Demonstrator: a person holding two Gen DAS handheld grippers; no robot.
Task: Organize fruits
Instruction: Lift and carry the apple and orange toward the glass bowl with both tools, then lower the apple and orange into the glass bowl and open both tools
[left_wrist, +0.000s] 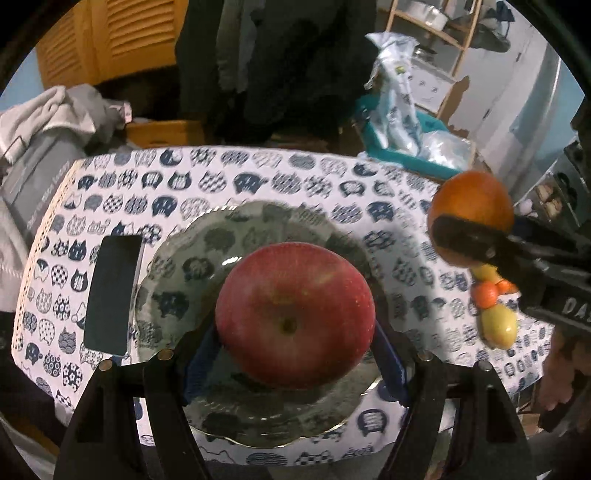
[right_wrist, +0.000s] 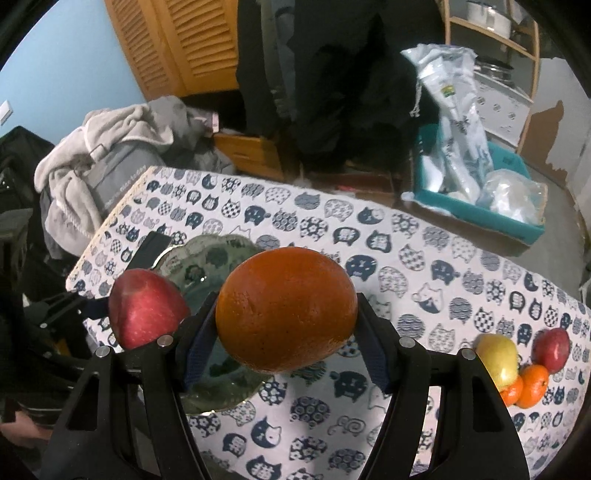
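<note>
My left gripper is shut on a red apple and holds it just over a clear glass plate on the cat-print tablecloth. My right gripper is shut on a large orange and holds it above the cloth, right of the plate. The apple shows left of the orange in the right wrist view; the orange shows at the right in the left wrist view. A yellow pear, small tangerines and another red apple lie at the table's right side.
A dark phone lies left of the plate. A teal bin with plastic bags stands beyond the table's far right. A pile of grey clothes sits off the far left corner. A dark-clothed person stands behind the table.
</note>
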